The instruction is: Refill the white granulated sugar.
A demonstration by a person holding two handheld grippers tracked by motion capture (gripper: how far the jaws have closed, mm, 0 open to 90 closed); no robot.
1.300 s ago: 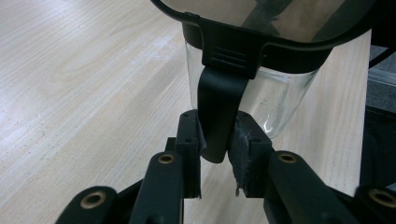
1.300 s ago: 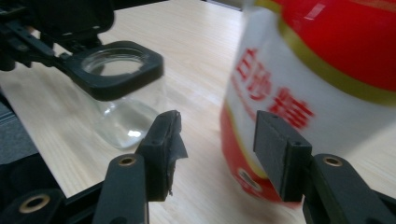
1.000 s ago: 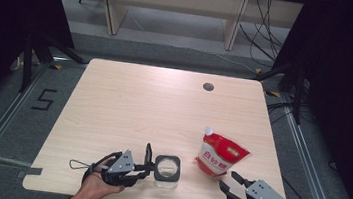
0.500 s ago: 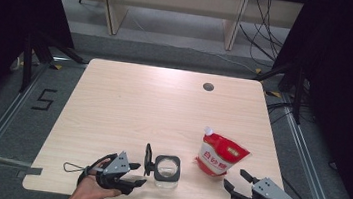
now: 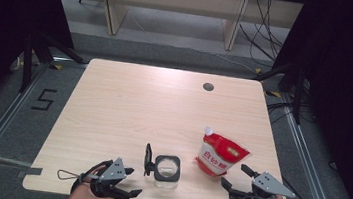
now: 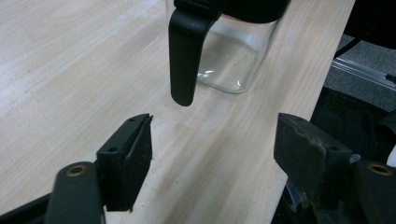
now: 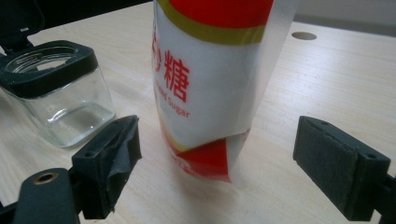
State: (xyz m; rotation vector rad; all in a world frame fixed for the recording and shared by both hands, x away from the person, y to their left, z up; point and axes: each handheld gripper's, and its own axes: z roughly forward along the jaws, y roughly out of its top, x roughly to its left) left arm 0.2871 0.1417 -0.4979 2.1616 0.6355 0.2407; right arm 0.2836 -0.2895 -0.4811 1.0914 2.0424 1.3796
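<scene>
A clear glass jar (image 5: 167, 168) with a black square collar stands near the table's front edge, its black flip lid (image 5: 148, 158) hinged open to the left. Right of it a red and white sugar pouch (image 5: 218, 154) stands upright. My left gripper (image 5: 131, 181) sits left of the jar; its jaws have just been opening, and in the left gripper view the left gripper (image 6: 215, 130) is open and empty, short of the lid (image 6: 184, 56). My right gripper (image 5: 235, 176) has also just been opening. The pouch (image 7: 205, 70) stands before its spread pads (image 7: 119, 149), untouched.
The light wooden table (image 5: 128, 109) has a round cable hole (image 5: 208, 87) at the back right. Both hands rest at the front edge. Metal floor rails run along both sides, and a "5" mark (image 5: 44, 99) lies on the floor at the left.
Both grippers' jaws have spread wider. The left gripper has drawn back slightly from the jar's lid. Jar and pouch have not moved.
</scene>
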